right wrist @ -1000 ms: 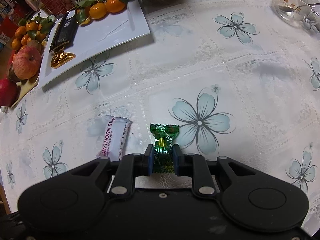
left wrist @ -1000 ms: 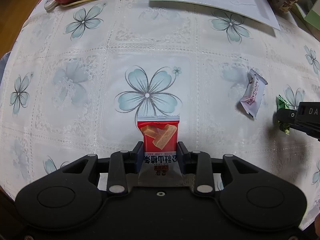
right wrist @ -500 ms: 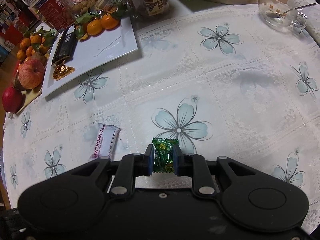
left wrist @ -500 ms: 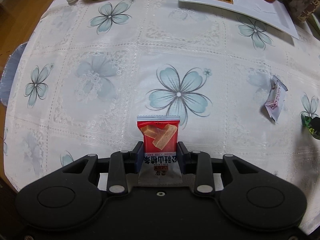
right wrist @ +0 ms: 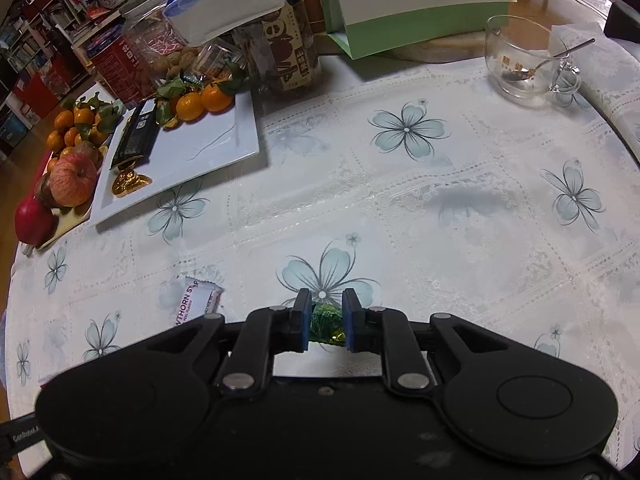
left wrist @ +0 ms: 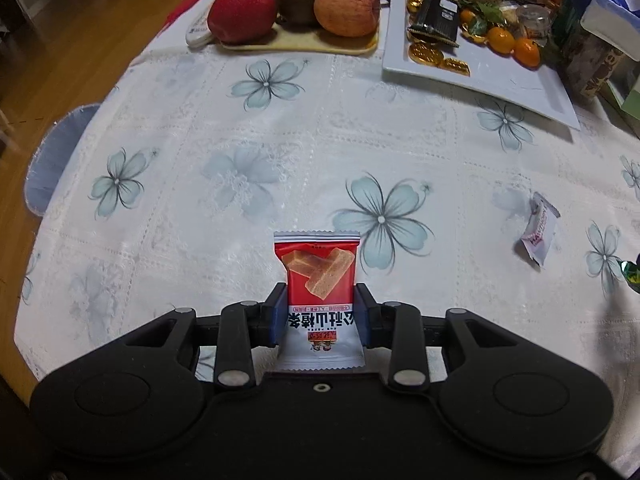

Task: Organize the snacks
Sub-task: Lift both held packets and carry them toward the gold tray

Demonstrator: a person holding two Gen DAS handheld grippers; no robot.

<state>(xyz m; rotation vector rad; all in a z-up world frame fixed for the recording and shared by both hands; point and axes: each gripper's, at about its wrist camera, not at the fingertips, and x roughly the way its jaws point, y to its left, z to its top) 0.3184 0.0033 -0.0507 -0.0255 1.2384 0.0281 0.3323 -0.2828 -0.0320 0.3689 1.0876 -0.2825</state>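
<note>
My left gripper [left wrist: 320, 312] is shut on a red and white snack packet [left wrist: 318, 280] and holds it above the floral tablecloth. My right gripper [right wrist: 327, 322] is shut on a small green wrapped candy [right wrist: 326, 320], lifted above the table. A white hawthorn bar [left wrist: 540, 232] lies on the cloth at the right; it also shows in the right wrist view [right wrist: 196, 300], just left of my right gripper. A white rectangular plate [left wrist: 516, 80] far ahead holds gold coins [left wrist: 426, 54], a dark packet [left wrist: 436, 20] and tangerines; it also shows in the right wrist view [right wrist: 200, 148].
A tray of apples [left wrist: 296, 40] stands far left of the plate. Jars, tins and a tissue box [right wrist: 228, 0] crowd behind the plate. A glass cup with a spoon [right wrist: 524, 60] stands far right. A green calendar stand [right wrist: 412, 4] is at the back.
Both grippers have risen and tilted up with their snacks, so the plate and fruit tray come further into view. The green candy sits deeper between the right fingers.
</note>
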